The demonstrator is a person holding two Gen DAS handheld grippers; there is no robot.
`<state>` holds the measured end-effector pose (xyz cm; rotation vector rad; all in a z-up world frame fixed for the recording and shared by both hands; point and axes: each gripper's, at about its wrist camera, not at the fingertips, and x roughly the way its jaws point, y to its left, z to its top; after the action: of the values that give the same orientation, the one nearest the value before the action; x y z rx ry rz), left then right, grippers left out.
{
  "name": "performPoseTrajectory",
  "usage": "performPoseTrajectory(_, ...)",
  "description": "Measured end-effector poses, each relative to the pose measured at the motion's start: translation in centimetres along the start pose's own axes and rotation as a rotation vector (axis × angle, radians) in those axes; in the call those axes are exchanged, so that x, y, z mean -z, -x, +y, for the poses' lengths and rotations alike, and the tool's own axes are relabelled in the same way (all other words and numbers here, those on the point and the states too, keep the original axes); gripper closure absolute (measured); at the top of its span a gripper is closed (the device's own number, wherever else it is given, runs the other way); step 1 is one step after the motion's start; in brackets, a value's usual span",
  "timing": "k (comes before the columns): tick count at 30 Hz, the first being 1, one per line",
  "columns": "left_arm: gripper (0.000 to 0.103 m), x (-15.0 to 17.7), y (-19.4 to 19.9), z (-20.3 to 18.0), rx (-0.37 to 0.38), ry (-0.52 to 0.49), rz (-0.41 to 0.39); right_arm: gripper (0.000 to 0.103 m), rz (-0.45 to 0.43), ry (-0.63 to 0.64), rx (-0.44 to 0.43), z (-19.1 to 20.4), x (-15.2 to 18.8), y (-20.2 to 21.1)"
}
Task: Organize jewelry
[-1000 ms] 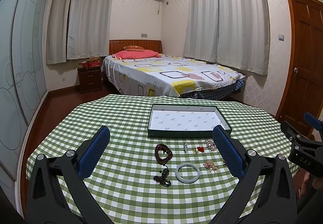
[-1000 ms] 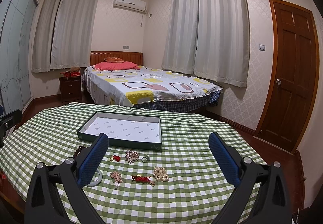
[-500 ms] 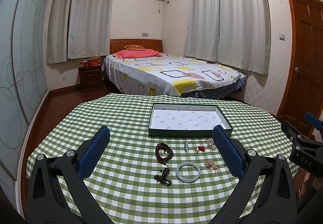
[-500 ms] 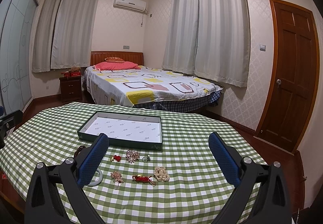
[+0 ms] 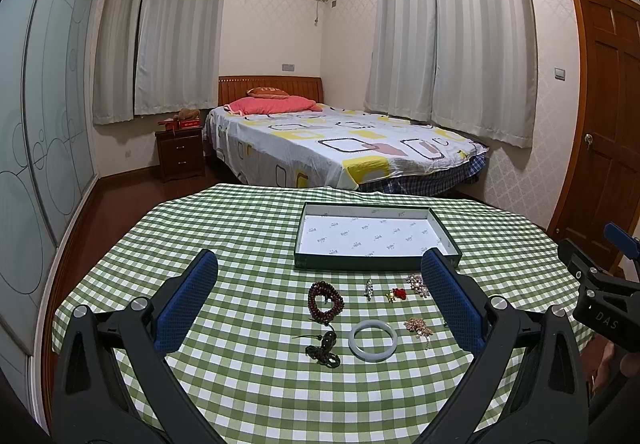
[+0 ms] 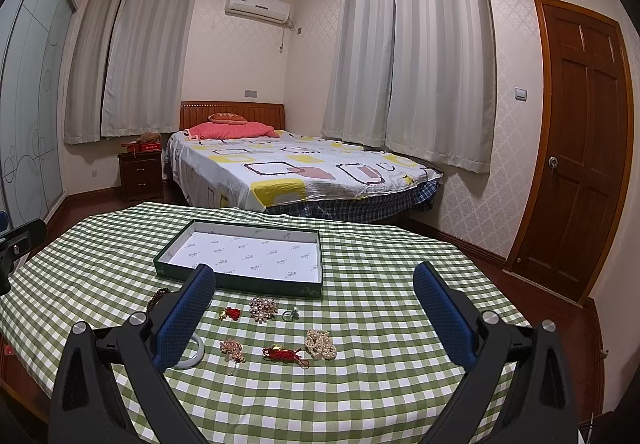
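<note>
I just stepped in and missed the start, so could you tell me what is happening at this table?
A person is holding a two-finger gripper in each hand over a table with a green checked cloth, about to sort jewelry. The left gripper and right gripper are both open and hold nothing. The box is empty. All the pieces lie on the cloth in front of it, among them a dark bead bracelet, a pale bangle, a pearl cluster and a red knot.

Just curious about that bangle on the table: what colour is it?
The bangle is a pale, milky grey-green, seen best from the left wrist camera.
</note>
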<state>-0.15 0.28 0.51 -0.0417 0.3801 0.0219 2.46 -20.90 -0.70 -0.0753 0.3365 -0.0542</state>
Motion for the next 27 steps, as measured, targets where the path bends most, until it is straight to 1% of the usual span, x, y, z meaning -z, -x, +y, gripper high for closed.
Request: performPoseTrajectory(27,0.004,0.09,0.08,0.00,0.000,0.000,0.002,0.006,-0.006,0.002,-0.002,0.08,0.07,0.00)
